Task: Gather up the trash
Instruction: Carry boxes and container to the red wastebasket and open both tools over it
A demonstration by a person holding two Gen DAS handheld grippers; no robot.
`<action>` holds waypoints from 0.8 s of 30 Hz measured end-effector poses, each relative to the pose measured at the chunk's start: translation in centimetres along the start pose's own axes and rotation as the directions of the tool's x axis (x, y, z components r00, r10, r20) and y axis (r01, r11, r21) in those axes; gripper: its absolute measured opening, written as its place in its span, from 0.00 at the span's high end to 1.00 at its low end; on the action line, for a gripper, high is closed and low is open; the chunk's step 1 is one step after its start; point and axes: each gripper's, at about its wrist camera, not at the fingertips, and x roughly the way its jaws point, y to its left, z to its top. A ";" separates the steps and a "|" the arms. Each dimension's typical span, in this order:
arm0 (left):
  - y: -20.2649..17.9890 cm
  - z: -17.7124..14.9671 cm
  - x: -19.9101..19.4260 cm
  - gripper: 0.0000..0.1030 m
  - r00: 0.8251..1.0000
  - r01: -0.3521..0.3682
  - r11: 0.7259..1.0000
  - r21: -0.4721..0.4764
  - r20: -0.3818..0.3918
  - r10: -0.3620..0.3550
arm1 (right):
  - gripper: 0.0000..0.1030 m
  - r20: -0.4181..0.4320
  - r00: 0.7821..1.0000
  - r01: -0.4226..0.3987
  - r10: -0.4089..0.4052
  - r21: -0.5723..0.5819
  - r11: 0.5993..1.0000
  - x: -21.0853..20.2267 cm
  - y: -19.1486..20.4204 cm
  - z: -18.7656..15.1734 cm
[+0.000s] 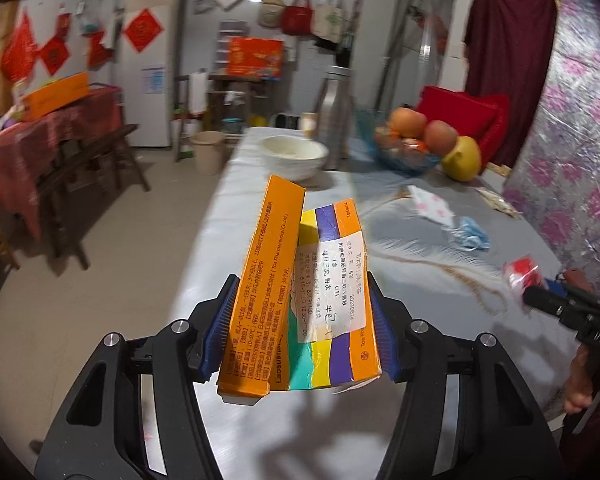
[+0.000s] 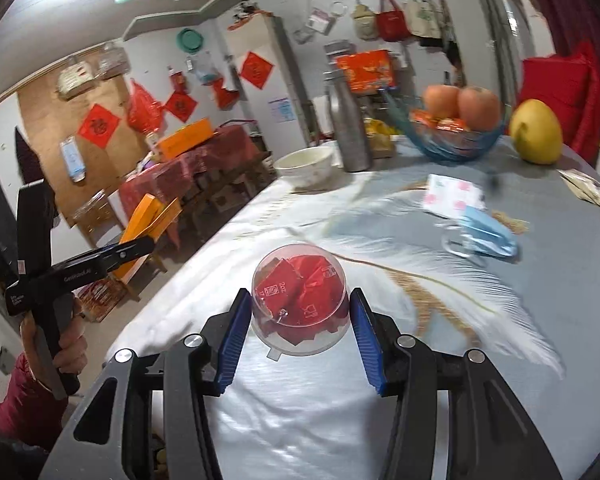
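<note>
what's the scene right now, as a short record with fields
left hand-held gripper: shut on crushed orange box, lifted off the table
right hand-held gripper: clear cup of red wrappers between its fingers; contact unclear
table: feather-print cloth
loose trash: blue mask, pink-dotted mask
other items: white bowl, metal bottle, fruit bowl, yellow fruit

We see the right gripper [image 2: 300, 312] low centre, a clear plastic cup [image 2: 300, 304] stuffed with red wrappers between its blue pads [image 2: 233, 340], apparently clamped. Far left, the left gripper [image 2: 140, 246] holds an orange box [image 2: 148, 228]. Blue face mask [image 2: 486, 236] right of centre on the table [image 2: 300, 420]; fruit bowl [image 2: 456, 140] upper right.
</note>
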 end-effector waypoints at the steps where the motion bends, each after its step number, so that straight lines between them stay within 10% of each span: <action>1: 1.3 -0.5 -0.9 0.43 1.000 -0.022 1.000 -0.012 -0.002 0.021 | 0.51 -0.003 1.000 -0.010 0.010 -0.008 1.000 0.1 0.6 0.0; 13: 16.9 -11.2 -7.5 0.43 0.950 -0.280 0.941 -0.191 -0.197 0.242 | 0.51 -0.118 0.981 -0.169 0.155 -0.121 0.978 3.1 10.6 0.1; 24: 25.3 -22.3 -4.8 0.26 0.882 -0.357 0.881 -0.310 -0.423 0.208 | 0.51 -0.280 0.930 -0.303 0.237 -0.222 0.927 6.9 21.3 -1.5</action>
